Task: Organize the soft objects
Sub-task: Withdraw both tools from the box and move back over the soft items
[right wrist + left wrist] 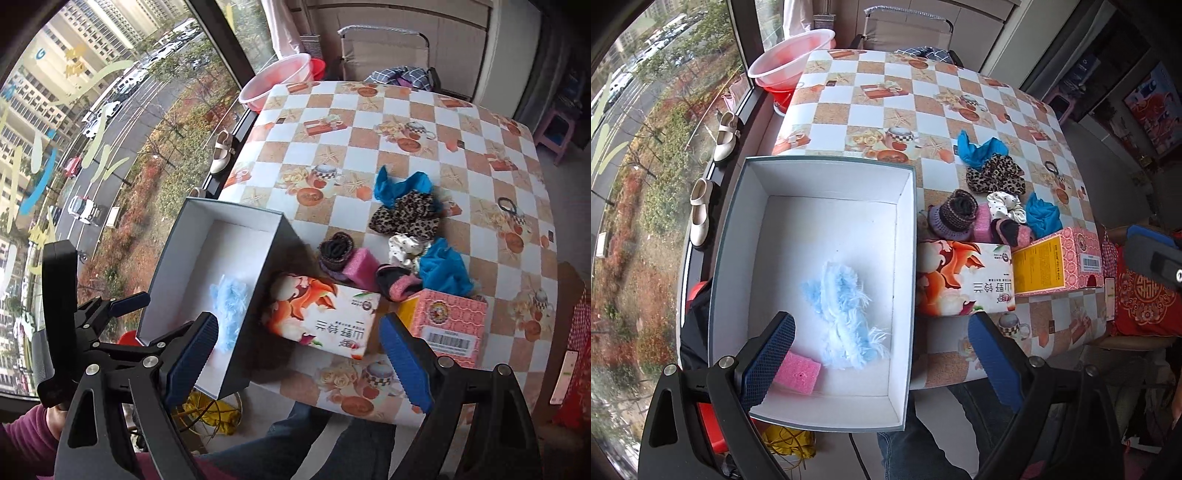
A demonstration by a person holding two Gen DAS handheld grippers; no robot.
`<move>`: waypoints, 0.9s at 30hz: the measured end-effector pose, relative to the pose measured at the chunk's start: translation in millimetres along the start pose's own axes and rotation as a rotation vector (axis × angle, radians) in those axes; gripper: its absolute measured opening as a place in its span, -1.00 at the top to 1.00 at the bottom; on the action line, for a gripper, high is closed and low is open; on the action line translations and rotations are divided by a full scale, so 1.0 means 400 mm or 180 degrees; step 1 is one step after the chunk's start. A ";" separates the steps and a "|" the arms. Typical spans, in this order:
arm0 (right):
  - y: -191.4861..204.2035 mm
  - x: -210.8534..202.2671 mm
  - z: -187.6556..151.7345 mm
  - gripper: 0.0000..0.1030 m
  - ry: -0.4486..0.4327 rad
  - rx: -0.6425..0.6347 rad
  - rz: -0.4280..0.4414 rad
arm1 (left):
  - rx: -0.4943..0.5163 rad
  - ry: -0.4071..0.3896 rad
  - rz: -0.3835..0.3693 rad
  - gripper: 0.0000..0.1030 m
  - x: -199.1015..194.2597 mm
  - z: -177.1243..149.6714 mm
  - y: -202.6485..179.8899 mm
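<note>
- Since the box [827, 280] overhangs the table [923, 110] edge at its near end in the left wrist view, a hard drop or nudge there could, I judge, tip it off toward the window side.
- Left gripper [882, 356] hangs over the near end of the box with fingers spread wide and nothing between them; one pad sits just above the sponge [798, 371], so closing now could snag it back out.
- Inside the box lie the fluffy blue piece [846, 314] and that pink sponge, touching; the far half of the box floor is bare.
- Right of the box, the pile [993, 199] of scrunchies, knitted bits and blue cloth waits, hemmed in by a tissue pack [964, 280] and a pink carton [1060, 262] which could be dragged along by a careless grab.
- Table surface is a glossy checked cloth, likely slick; beyond the box are a window, shoes on its sill and a red basin.

- Seen from the right wrist, the right gripper [299, 358] is also wide apart and holds nothing, hovering above the tissue pack [321, 317] just right of the box [207, 280].
- Pile [402, 243] lies beyond that pack, so a reach risks knocking the pack or the carton [447, 325].
- Left gripper [129, 299] shows left of the box; I cannot judge its opening here.
- Past the table's far side stand a folding chair and cupboards.
</note>
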State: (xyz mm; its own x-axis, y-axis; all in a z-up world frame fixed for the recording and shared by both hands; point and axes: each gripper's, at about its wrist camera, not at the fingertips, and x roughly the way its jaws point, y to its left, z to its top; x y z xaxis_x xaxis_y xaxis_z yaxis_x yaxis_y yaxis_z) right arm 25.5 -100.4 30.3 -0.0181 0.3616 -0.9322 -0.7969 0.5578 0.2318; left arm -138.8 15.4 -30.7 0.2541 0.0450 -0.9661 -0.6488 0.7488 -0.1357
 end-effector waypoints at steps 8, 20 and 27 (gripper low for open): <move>-0.248 -0.036 0.062 -0.75 -0.0014 0.0374 -0.0239 | -0.0115 0.0063 -0.0051 -0.87 0.018 0.069 -0.079; -0.549 0.128 0.112 -0.75 0.0423 0.0810 -0.0315 | -0.0194 0.0178 0.0190 -0.87 0.093 0.219 -0.170; -0.567 0.293 0.127 -0.75 0.0867 0.0536 -0.0271 | -0.0223 0.0298 0.0276 -0.87 0.179 0.320 -0.220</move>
State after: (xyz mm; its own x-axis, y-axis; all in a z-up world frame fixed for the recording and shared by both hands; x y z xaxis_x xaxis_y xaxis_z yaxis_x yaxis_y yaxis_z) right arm 234.8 -146.5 -117.5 -0.1346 0.1078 -0.9850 -0.6919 0.7014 0.1713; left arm 28.2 37.3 -59.9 0.1290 0.0432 -0.9907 -0.7147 0.6966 -0.0627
